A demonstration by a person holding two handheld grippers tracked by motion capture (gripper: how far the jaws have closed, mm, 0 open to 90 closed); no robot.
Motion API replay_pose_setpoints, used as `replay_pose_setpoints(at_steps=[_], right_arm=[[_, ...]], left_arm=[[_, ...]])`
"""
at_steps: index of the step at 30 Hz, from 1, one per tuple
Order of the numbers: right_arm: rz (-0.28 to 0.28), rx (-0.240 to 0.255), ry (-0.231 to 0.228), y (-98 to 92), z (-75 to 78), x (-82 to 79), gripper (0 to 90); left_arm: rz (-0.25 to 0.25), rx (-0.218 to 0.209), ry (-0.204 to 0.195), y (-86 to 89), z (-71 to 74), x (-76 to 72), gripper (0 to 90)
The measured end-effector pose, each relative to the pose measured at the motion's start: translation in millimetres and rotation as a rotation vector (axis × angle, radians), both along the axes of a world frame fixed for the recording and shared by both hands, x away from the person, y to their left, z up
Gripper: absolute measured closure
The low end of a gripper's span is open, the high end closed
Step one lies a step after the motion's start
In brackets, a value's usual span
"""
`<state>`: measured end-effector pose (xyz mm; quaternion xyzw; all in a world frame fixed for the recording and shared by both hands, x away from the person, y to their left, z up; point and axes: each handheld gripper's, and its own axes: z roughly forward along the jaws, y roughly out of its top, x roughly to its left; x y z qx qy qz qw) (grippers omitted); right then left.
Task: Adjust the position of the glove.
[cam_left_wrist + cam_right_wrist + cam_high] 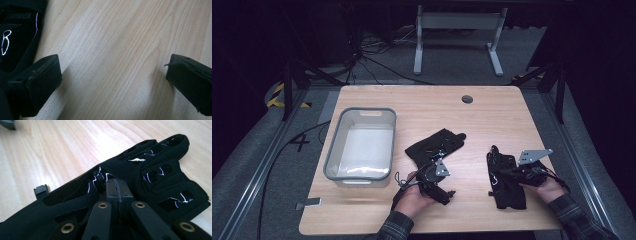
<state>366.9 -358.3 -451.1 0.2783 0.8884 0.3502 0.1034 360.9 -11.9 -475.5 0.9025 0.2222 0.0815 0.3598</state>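
— Black fabric is being seen closest in: what is being gripped by the right tongs (pixel 119 192)?

— Whether anything is being gripped cannot be told. Their jaws are being pressed fully together, and they are being held just over, or on, the near glove (pixel 150 185), a black one with pale streaks between its fingers. In the high view that glove (pixel 504 182) is lying flat on the bench (pixel 422 105), near the front edge on the right, with the right tongs (pixel 507 172) and the person's hand over it.

— And the left tongs (pixel 113 72)?

— Released. Their jaws are being held wide apart over bare pale wood, with nothing between them. In the high view they (pixel 451 196) are being held low near the front edge, left of the near glove and apart from it.

— Is a second glove being shown?

— Yes. A second black glove (pixel 435 146) is lying farther back, near the middle of the bench, just behind the left hand. Part of it, with white marks, is being seen at the left edge of the left gripper view (pixel 17 37), beside one jaw.

— Anything beyond that?

— A grey plastic tub (pixel 334 145) is standing on the left side of the bench, well apart from both gloves. A round cable hole (pixel 467 99) is being seen near the far edge.
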Motion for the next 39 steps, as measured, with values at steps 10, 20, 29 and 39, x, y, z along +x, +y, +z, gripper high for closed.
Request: replay_pose_setpoints(at_steps=[10, 20, 29, 39], right_arm=[[-0.001, 0.039, -0.024, -5.1, 5.8, -5.9, 79.4], [-0.159, 0.052, -0.062, -33.9, 9.9, 4.0, 45.7], [-0.289, 0.028, -0.069, -70.1, -2.3, 16.5, 29.0], [-0.311, 0.016, -0.059, -77.4, -10.9, 21.4, 18.9]], left_arm=[[-0.001, 0.000, 0.000, 0.0, 0.1, 0.1, 0.3], [-0.001, 0.000, 0.000, 0.0, 0.1, 0.1, 0.3], [-0.001, 0.001, 0.000, 0.0, 0.1, 0.1, 0.2], [0.008, 0.011, 0.013, -1.2, 2.4, 0.7, 1.2]])
